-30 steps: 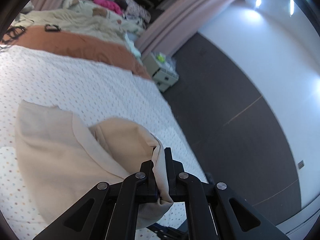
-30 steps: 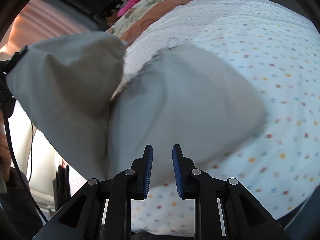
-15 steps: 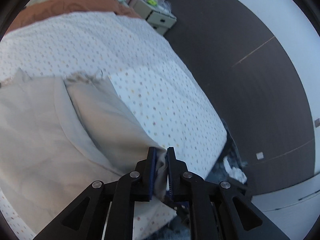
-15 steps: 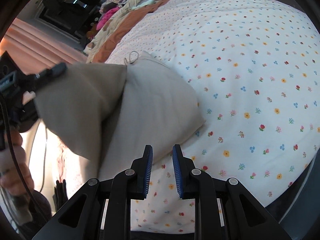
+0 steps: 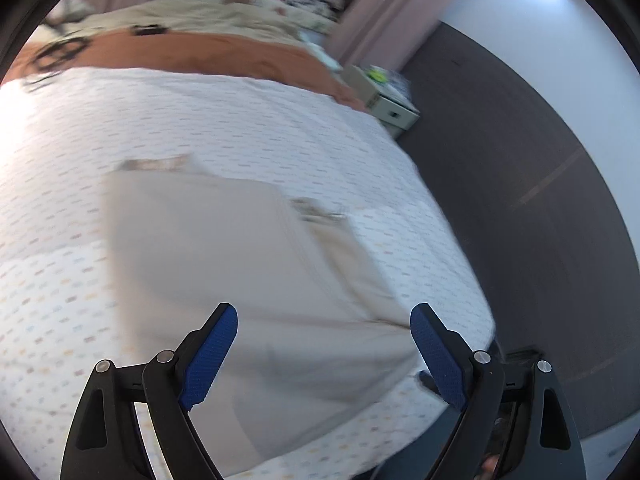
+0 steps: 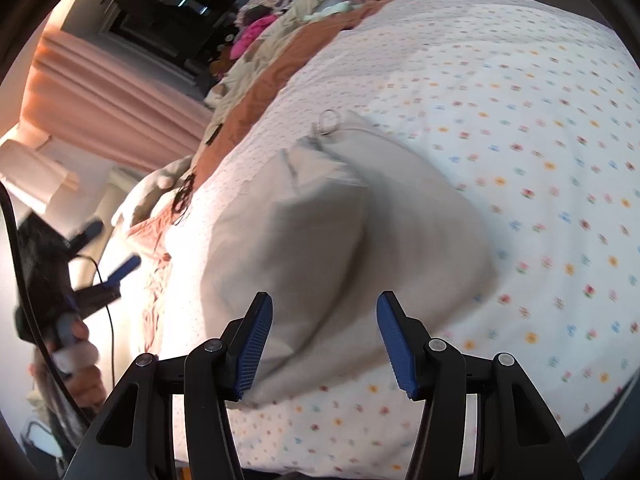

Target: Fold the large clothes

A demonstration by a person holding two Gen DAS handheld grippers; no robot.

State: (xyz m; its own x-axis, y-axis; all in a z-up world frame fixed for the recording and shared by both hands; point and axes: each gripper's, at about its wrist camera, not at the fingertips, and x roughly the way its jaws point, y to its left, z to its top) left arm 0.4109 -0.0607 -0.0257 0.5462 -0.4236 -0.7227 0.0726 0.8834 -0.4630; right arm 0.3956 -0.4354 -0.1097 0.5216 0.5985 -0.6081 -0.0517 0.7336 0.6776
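Beige cloth (image 5: pixel 240 280), soft and folded flat, is spread near the foot edge of the flower-dotted bedspread (image 6: pixel 520 120); bare cover is left around it. Both left gripper (image 5: pixel 324 320) and right gripper (image 6: pixel 324 308) have just been opened, nothing pinched between them.

Left tool (image 5: pixel 323 330) and right tool (image 6: pixel 325 320) have just been opening, nothing gripped.

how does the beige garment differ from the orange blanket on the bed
The beige garment lies folded into a compact shape near the foot edge of the bed, just ahead of both pairs of jaws; the orange blanket stretches as a long band across the far end. The garment is pale and plain beige; the blanket is rust orange. Both rest on the flower-dotted white bed cover.
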